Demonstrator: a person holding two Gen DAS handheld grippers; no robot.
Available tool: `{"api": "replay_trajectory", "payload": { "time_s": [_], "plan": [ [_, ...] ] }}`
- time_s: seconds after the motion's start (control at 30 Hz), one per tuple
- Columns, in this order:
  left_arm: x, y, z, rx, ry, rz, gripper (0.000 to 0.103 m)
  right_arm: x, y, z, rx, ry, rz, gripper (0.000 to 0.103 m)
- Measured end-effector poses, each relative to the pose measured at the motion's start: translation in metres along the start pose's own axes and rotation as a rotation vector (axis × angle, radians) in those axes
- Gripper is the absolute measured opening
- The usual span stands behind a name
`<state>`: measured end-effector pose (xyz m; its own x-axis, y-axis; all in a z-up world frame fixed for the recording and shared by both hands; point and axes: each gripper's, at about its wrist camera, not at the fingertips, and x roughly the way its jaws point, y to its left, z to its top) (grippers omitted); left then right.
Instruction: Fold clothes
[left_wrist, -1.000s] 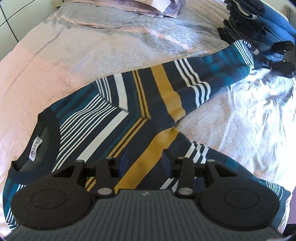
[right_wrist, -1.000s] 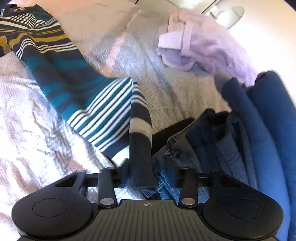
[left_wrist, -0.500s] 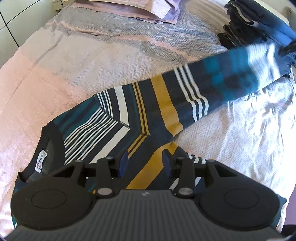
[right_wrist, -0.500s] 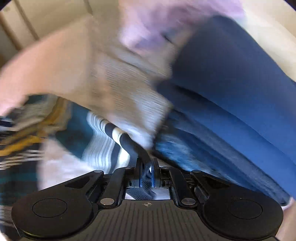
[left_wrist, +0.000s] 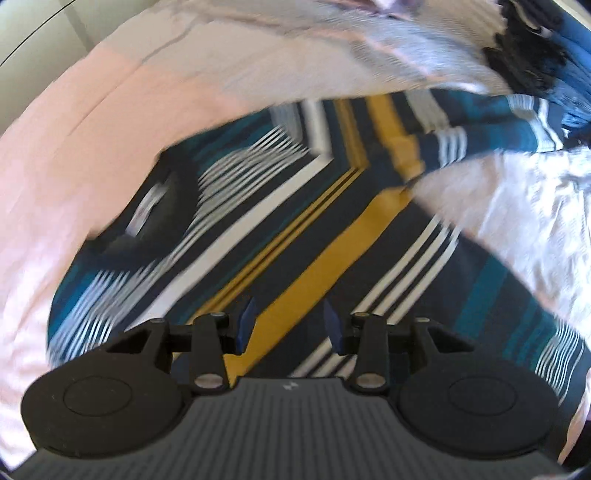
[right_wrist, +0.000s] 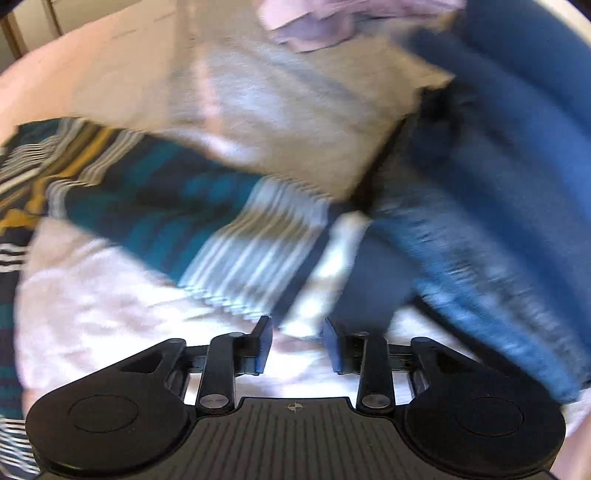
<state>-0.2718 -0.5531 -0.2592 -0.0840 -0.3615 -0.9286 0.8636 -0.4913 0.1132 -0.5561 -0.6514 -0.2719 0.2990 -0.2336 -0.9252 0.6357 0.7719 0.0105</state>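
1. Bed (left_wrist: 92, 122): pale pink and grey herringbone bedding; both views are motion-blurred.
2. Striped sweater (left_wrist: 295, 236): spread flat on the bedding, sleeve (right_wrist: 207, 221) extended toward a pile of blue clothes (right_wrist: 517, 166).
3. Left gripper (left_wrist: 289, 325): above the sweater's body, fingers parted, holding nothing.
4. Right gripper (right_wrist: 297, 341): beside the sleeve's cuff, fingers parted, empty.

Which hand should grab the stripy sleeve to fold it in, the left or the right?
Probably the right. The right gripper is open just short of the sleeve's cuff, beside the blue clothes pile. The left gripper, also open, hovers over the striped sweater body, away from that cuff.
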Motion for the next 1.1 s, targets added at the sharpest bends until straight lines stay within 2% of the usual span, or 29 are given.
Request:
{"api": "replay_trajectory", "payload": {
  "time_s": [0.2,0.37,0.47,0.57,0.7,0.77,0.83,0.87,0.93,1.0,1.1],
  "plan": [
    [-0.043,0.068,-0.098,-0.167,0.070,0.105,0.047,-0.006,0.101,-0.018,-0.110,0.032,0.148,0.039],
    [-0.074,0.124,-0.203,-0.291,0.120,0.150,0.050,-0.017,0.225,-0.043,-0.273,0.057,0.290,0.040],
    [-0.077,0.155,-0.254,-0.349,0.116,0.110,0.050,-0.016,0.301,-0.063,-0.382,0.035,0.316,0.040],
    [-0.068,0.182,-0.289,-0.434,0.062,-0.021,0.050,-0.021,0.362,-0.083,-0.378,0.023,0.330,0.040],
    [-0.037,0.204,-0.304,-0.445,0.009,-0.218,0.050,-0.037,0.432,-0.119,-0.324,0.024,0.320,0.041],
    [-0.020,0.211,-0.307,-0.450,-0.003,-0.289,0.044,-0.042,0.468,-0.138,-0.309,0.032,0.309,0.041],
    [-0.008,0.216,-0.306,-0.456,-0.009,-0.360,0.031,-0.043,0.501,-0.154,-0.297,0.053,0.304,0.041],
    [-0.005,0.218,-0.306,-0.445,-0.013,-0.401,0.007,-0.043,0.514,-0.161,-0.296,0.062,0.304,0.041],
    [-0.012,0.219,-0.306,-0.413,-0.036,-0.426,0.005,-0.046,0.535,-0.173,-0.300,0.076,0.304,0.041],
    [-0.028,0.225,-0.306,-0.372,-0.070,-0.421,0.005,-0.049,0.552,-0.181,-0.306,0.084,0.311,0.041],
    [-0.052,0.253,-0.309,-0.374,-0.106,-0.399,0.005,-0.054,0.567,-0.187,-0.313,0.078,0.321,0.041]
  ]
}}
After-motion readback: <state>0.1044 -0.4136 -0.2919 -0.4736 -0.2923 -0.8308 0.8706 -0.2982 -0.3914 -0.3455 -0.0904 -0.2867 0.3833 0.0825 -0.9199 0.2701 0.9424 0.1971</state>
